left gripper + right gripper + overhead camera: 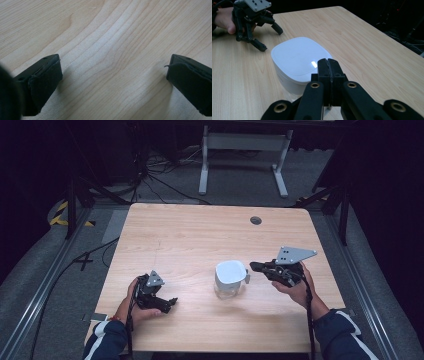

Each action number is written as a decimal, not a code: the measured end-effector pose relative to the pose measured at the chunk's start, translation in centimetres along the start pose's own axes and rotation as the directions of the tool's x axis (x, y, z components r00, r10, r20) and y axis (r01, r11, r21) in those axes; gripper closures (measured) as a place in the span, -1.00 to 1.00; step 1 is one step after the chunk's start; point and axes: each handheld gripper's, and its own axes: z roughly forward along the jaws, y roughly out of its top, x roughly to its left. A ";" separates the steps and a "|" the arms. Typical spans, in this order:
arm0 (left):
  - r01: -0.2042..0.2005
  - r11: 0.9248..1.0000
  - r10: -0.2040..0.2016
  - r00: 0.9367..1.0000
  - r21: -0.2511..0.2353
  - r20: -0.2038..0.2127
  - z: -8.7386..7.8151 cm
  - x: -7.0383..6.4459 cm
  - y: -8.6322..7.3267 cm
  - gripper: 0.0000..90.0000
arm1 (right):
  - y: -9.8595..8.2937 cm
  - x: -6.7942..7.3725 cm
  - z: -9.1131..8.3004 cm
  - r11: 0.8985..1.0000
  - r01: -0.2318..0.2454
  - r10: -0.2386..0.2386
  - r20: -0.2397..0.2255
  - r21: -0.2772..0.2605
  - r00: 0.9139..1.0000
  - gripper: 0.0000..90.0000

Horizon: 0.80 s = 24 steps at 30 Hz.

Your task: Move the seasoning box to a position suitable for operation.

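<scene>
Item: white lidded container (230,278), squarish with rounded corners, clear lower body, small tab on its right side. Placed right of centre in the high view, on the wooden table (200,235), upright, lid on. In the right gripper view, centre of frame (298,58), flat white lid with a small bright glint near its right edge.

Item: right gripper (256,266), right of centre in the high view, held in the right hand (295,287), grey three-cornered plate on top, tips pointed left toward the container's tab. Jaws pressed together with no gap, seen at lower centre of the right gripper view (329,65). Tips at the container's near edge; whether pinching the tab or merely touching it, cannot tell.

Item: left gripper (171,302), lower left of the high view, held in the left hand (137,305), low over the table, well apart from the container. Jaws spread wide, one black pad at each lower corner of the left gripper view (113,75), bare wood grain between, nothing held. Also in the upper left of the right gripper view (269,37), jaws splayed, tips angled down at the tabletop.

Item: dark blue sleeves with white stripes, bottom edge of the high view.

Item: round cable grommet (255,220), upper right part of the tabletop.
</scene>
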 end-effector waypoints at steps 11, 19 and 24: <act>0.003 1.000 -0.003 1.000 0.000 -0.009 0.0 -0.2 0.0 -0.99 | 0.7 0.0 2.5 0.999 0.040 -0.039 -0.034 0.030 0.999 1.00; 0.019 1.000 -0.019 0.999 -0.011 -0.040 -0.3 -0.5 -0.2 -0.95 | 0.7 -0.4 3.3 0.998 0.032 -0.029 -0.044 0.053 0.999 1.00; 0.012 0.999 -0.013 0.999 -0.032 -0.036 -0.5 -0.8 -0.4 -0.79 | 0.9 -0.4 3.2 0.997 0.025 -0.021 -0.054 0.071 0.998 1.00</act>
